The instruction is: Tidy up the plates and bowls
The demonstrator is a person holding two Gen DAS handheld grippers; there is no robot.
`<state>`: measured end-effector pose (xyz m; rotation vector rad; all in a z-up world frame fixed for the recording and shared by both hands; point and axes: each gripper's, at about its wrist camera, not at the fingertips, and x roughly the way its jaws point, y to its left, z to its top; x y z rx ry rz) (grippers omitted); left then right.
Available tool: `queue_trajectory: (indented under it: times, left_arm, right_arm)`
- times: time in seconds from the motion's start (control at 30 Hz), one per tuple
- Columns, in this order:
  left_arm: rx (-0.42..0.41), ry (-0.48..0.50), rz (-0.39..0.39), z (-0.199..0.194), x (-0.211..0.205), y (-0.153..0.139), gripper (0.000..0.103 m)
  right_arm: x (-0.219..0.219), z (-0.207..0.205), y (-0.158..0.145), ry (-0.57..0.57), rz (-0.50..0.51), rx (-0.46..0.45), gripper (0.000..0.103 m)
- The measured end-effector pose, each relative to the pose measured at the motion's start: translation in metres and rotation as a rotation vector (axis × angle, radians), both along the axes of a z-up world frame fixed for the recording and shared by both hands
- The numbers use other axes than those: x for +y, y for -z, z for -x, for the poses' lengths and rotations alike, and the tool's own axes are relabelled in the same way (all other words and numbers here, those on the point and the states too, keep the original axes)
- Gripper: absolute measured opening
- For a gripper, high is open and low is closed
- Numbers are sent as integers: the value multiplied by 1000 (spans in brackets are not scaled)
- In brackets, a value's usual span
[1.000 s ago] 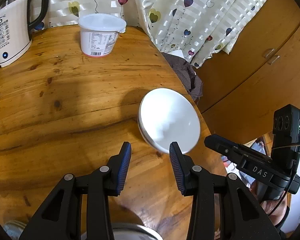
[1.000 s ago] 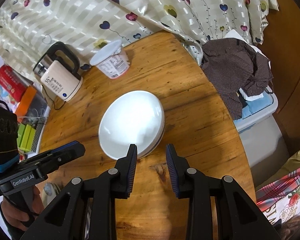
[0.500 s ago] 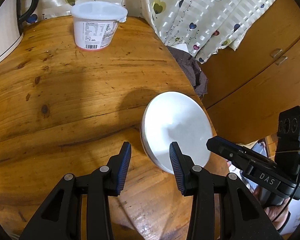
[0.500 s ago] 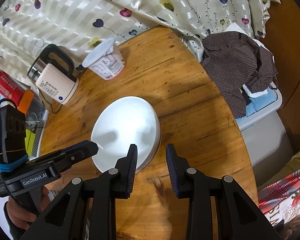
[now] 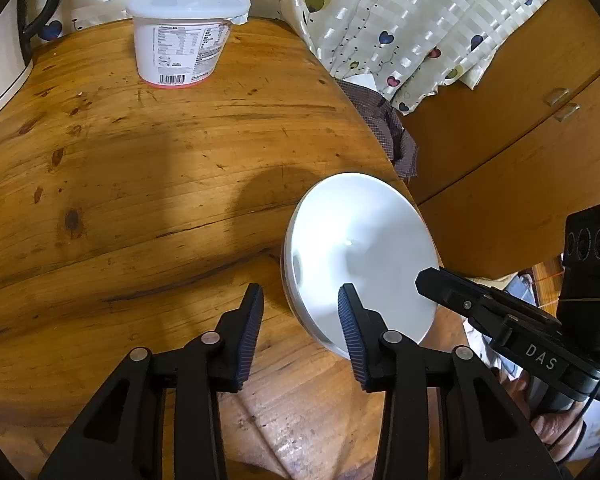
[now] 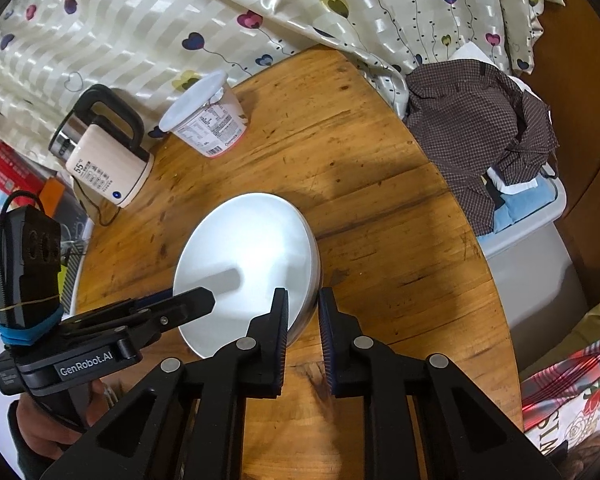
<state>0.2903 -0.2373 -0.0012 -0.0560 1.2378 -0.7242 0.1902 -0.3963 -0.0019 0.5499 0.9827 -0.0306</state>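
A stack of white bowls (image 5: 360, 248) sits near the right edge of the round wooden table (image 5: 140, 184). My left gripper (image 5: 298, 304) straddles the stack's near-left rim, one finger over the bowl's inside and the other over bare wood. Its jaws are closing slightly and stand well apart from the rim. In the right wrist view the same bowls (image 6: 248, 256) lie just ahead. My right gripper (image 6: 303, 308) has the bowls' near-right rim between its fingers. Its jaws are closing, and I see no firm press on the rim.
A white lidded tub (image 5: 184, 36) stands at the table's far side, with a cream kettle (image 6: 104, 160) to its left. A checked shirt (image 6: 480, 128) lies on a bin past the right edge. Heart-print curtain and a wooden cabinet (image 5: 520, 140) lie behind.
Both grippers came in lower and closer to the bowls from opposite sides. The right jaws narrowed around the rim. The left gripper's right finger now reaches over the bowl.
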Motion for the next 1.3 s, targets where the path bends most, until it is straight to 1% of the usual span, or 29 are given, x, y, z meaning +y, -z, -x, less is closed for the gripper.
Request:
queue_trajectory:
  times: [0.07,0.13,0.23,0.5,0.9,1.3]
  left_arm:
    - [2,5,2,-1,-1,0,32]
    - [1,12,5,-1,-3,0,30]
    - [-6,15,-6,1,-3,-1,30]
    - [-6,9,5,4,3,-6,30]
    - [-41,-15,21,24,23,-32,30]
    - [-89,-41,25,53,51,-62,30]
  right_arm:
    - [0,0,0,0,1,0,15]
    - [0,-1,0,-1,1,1,15]
    - [0,-1,0,-3,4,5,15]
    - [3,0,-6,-9,9,-3,15]
    - [22,16,-29,-35,23,-33,15]
    - [55,37,-59,-90,43,-70,15]
